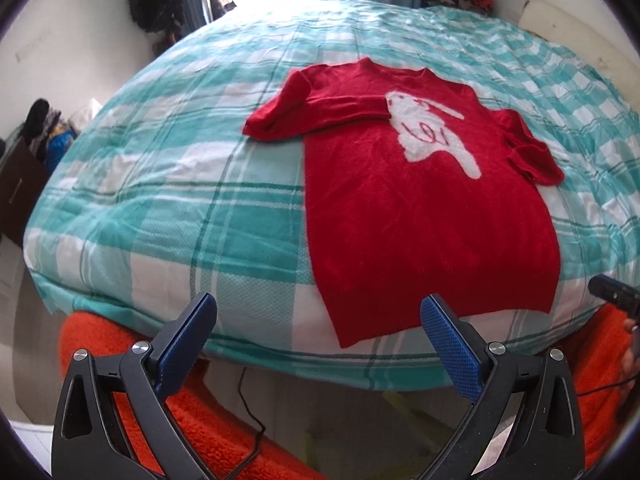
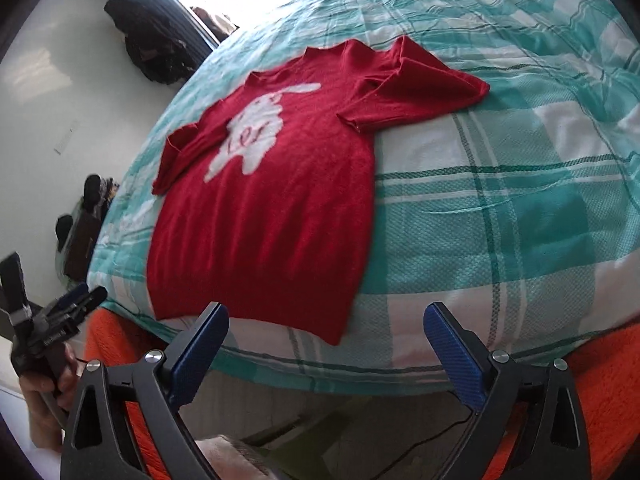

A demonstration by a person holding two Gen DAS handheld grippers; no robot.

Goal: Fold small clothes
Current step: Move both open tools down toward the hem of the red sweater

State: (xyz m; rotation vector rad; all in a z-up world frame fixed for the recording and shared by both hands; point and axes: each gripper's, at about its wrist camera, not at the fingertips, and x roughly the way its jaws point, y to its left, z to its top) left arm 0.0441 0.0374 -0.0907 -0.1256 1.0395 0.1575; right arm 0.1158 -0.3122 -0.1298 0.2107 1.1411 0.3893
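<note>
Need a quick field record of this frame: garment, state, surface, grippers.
garment: red sweater with white animal motif
state: spread flat, front up, hem toward the grippers; both sleeves folded in, the left across the chest
surface: teal-and-white plaid bedspread
left gripper: open, holding nothing, short of the bed edge
right gripper: open, holding nothing, near the hem
folding: body not yet folded

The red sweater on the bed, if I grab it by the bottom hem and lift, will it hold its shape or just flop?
The red sweater would probably flop: it looks like soft fuzzy knit lying limp on the checked bedspread. The sleeves, already folded loosely, would likely swing free. It seems light, and probably clings to the cloth rather than sliding.
</note>
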